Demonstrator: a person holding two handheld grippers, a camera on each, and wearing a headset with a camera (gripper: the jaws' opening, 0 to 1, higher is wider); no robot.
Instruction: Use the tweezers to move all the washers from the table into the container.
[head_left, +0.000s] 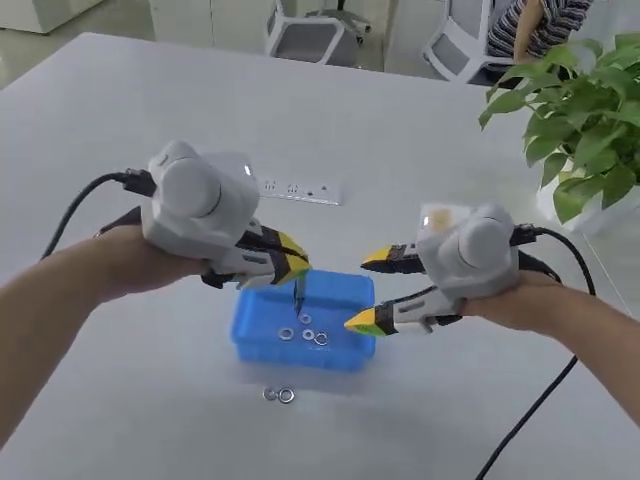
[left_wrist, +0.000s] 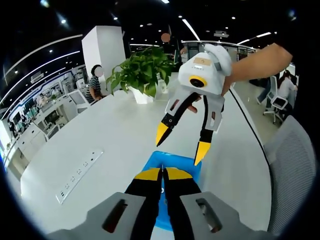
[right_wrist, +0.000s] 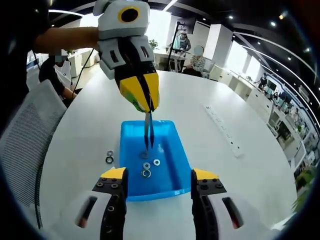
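Note:
A blue container (head_left: 345, 287) sits on the white table in front of me. Several washers (head_left: 308, 333) lie inside it. Two more washers (head_left: 278, 395) rest on the table just in front of its near wall. My left gripper (head_left: 292, 262) is shut on the tweezers (head_left: 297, 294), which point down into the container. Their tips are close to a washer (right_wrist: 143, 155) on the floor; whether they grip it is unclear. My right gripper (head_left: 368, 290) hovers open and holds nothing, just right of the container. The right gripper view shows the container (right_wrist: 167, 145), the tweezers (right_wrist: 148, 131) and the two table washers (right_wrist: 109, 157).
A white power strip (head_left: 300, 189) lies on the table behind the container. A potted plant (head_left: 580, 110) stands at the far right. Black cables trail from both grippers. Office chairs and a seated person are beyond the far table edge.

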